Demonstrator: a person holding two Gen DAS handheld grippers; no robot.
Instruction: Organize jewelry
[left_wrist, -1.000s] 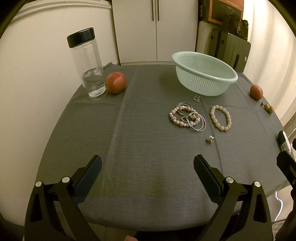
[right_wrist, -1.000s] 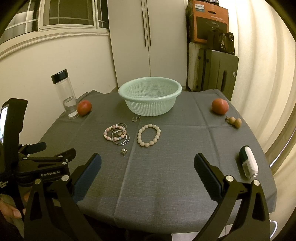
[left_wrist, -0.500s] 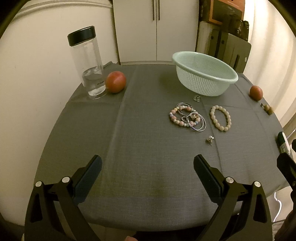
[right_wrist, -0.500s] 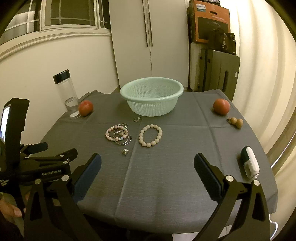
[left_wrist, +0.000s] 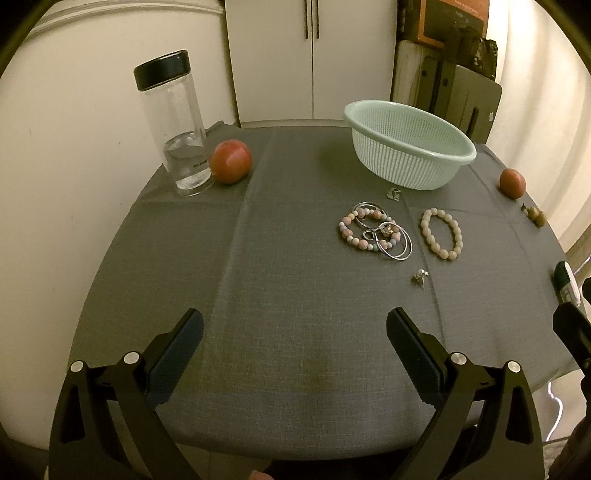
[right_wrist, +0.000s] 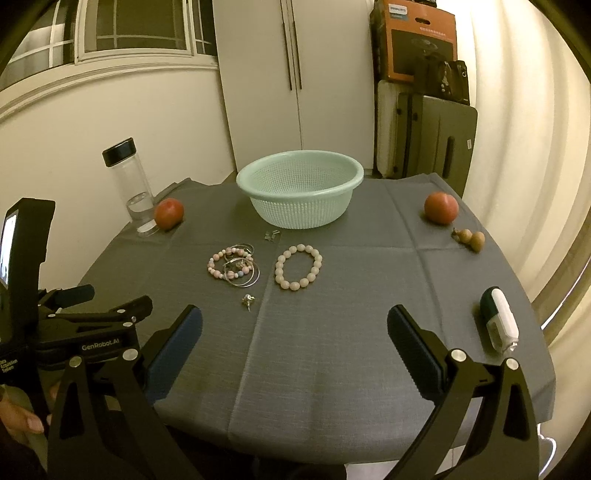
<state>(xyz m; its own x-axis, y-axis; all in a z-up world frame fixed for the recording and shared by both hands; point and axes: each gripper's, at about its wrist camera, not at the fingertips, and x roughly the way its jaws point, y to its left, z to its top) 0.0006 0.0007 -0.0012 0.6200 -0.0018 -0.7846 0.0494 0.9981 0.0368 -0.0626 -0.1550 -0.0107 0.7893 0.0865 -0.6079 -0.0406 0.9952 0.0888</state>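
Jewelry lies mid-table on the grey cloth: a pale bead bracelet (left_wrist: 441, 233) (right_wrist: 298, 267), a pink-and-blue bead bracelet tangled with silver hoops (left_wrist: 375, 230) (right_wrist: 234, 264), a small silver charm (left_wrist: 420, 276) (right_wrist: 248, 300) nearer me, and another small silver piece (left_wrist: 394, 193) (right_wrist: 272, 235) by the mint-green mesh basket (left_wrist: 408, 151) (right_wrist: 300, 188). My left gripper (left_wrist: 294, 338) is open and empty above the near table edge. My right gripper (right_wrist: 294, 338) is open and empty, well short of the jewelry.
A clear bottle with a black lid (left_wrist: 173, 123) (right_wrist: 133, 186) and a red fruit (left_wrist: 231, 161) (right_wrist: 168, 213) stand at the back left. Another red fruit (right_wrist: 441, 208), a small gourd-shaped trinket (right_wrist: 468, 238) and a green-white device (right_wrist: 498, 325) lie on the right.
Both grippers have drifted slightly; the scene sits marginally lower in the views. Nothing on the table has moved.
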